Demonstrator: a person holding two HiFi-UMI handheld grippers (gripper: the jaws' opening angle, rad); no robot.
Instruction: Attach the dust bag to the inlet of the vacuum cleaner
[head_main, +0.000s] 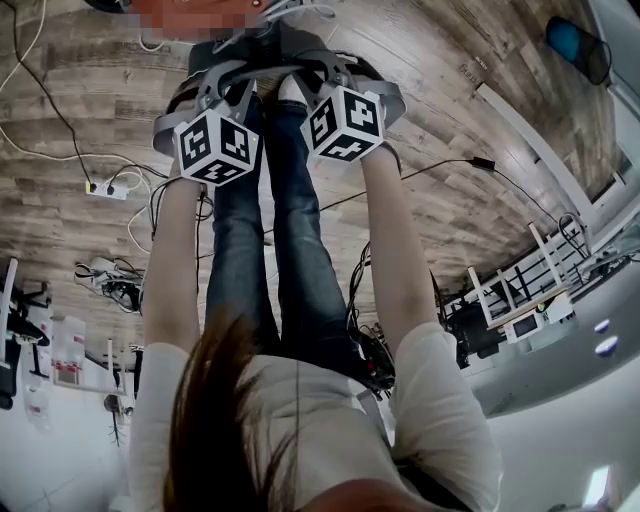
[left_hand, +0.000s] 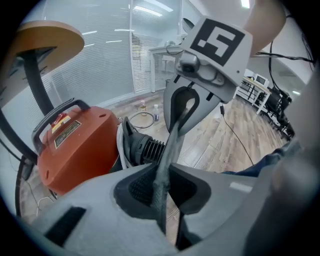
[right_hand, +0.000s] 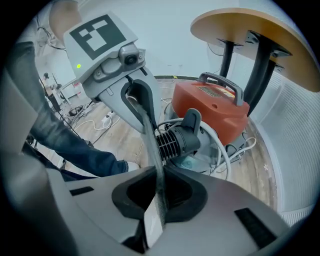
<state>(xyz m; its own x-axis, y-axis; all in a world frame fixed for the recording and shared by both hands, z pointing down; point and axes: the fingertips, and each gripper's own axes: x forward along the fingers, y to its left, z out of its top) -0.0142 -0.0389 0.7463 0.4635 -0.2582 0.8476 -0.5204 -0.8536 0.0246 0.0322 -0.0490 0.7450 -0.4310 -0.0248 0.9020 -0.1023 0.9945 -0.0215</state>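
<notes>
Dust bag (left_hand: 169, 150) is pinched edge-on by both grippers, a thin grey strip stretched from 1 to the other. Left gripper (left_hand: 162, 190): jaws almost together, pads on the bag edge. Right gripper (right_hand: 159, 192): same, near-closed on the opposite edge. Bag's long axis runs gripper to gripper, up the centre of each gripper view.

Target, as I read it: black ribbed fitting (right_hand: 175, 140) on the vacuum cleaner (right_hand: 215, 107), mid-frame, beyond the jaws and just past the bag. It shows right of the strip in the right gripper view, left of it in the left gripper view, so it sits ahead, between the 2 hands. Neither hand looks clearly nearer. Whether the bag opening faces the fitting: cannot tell.

Room is tight: white hose (right_hand: 222, 150) loops round the fitting, red body right behind, round table (right_hand: 240, 27) legs beyond that, person's leg (right_hand: 70, 145) at left.
</notes>
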